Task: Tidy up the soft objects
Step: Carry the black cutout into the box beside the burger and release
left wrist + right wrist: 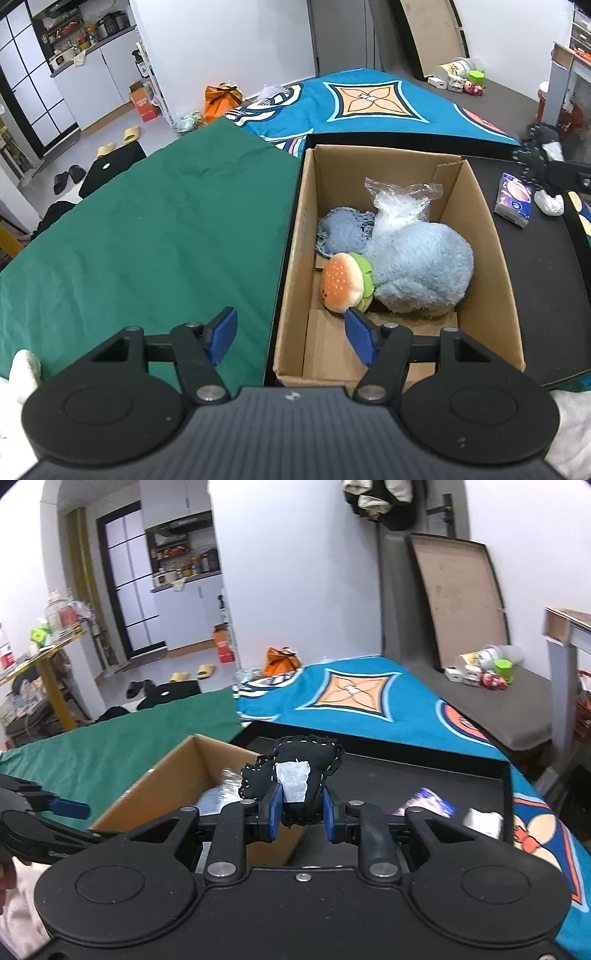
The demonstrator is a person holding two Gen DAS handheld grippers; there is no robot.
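A cardboard box [491, 236] sits on a black tray. It holds a fluffy blue plush [421, 273], a burger plush [341, 282], a blue-grey knitted piece [343, 232] and a clear plastic bag [402, 206]. My left gripper [291, 336] is open and empty over the box's near left wall. My right gripper [301, 808] is shut on a black stitched pouch [295, 775] with a white patch, held above the tray just right of the box [147, 786]. The pouch also shows at the far right of the left wrist view [535, 158].
A tissue pack [515, 199] and a white crumpled object [550, 203] lie on the black tray [546, 295] right of the box. A green cloth [147, 229] covers the surface to the left. A blue patterned cloth [369, 103] lies behind.
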